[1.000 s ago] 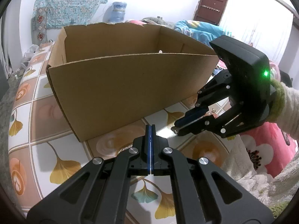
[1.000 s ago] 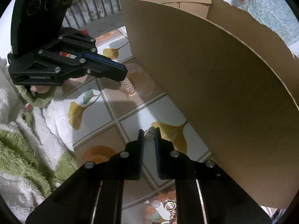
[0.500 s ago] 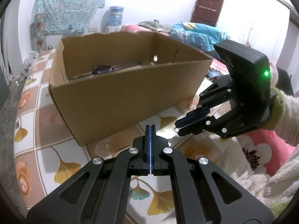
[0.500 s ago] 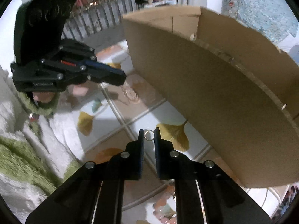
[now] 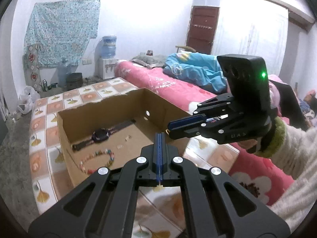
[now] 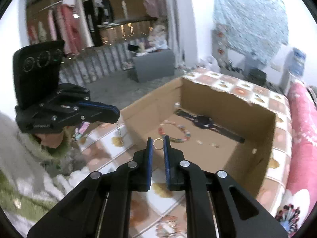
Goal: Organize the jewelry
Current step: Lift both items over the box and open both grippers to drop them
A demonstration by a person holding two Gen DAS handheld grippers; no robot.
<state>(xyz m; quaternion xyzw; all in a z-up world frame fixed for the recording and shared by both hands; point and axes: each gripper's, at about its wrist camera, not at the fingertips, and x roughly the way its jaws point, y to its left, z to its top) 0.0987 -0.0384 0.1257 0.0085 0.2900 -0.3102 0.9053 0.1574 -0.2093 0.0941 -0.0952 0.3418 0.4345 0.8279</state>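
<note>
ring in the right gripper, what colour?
Gold-toned ring, pinched between the right gripper's blue pads; clearest in the right wrist view.

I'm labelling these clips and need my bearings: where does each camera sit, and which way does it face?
Left wrist: on the left gripper, facing the cardboard box; right gripper and sleeve show.
Right wrist: on the right gripper, which pinches a ring; left gripper shows.
Shared: box, watch, bead bracelet.

Your right gripper [image 6: 158, 139] nipped onto small ring [image 6: 158, 144], angled downward. Left gripper [image 5: 160, 135] pressed fully closed (chain [image 6: 119, 130] dangling from tips), alongside.
</note>
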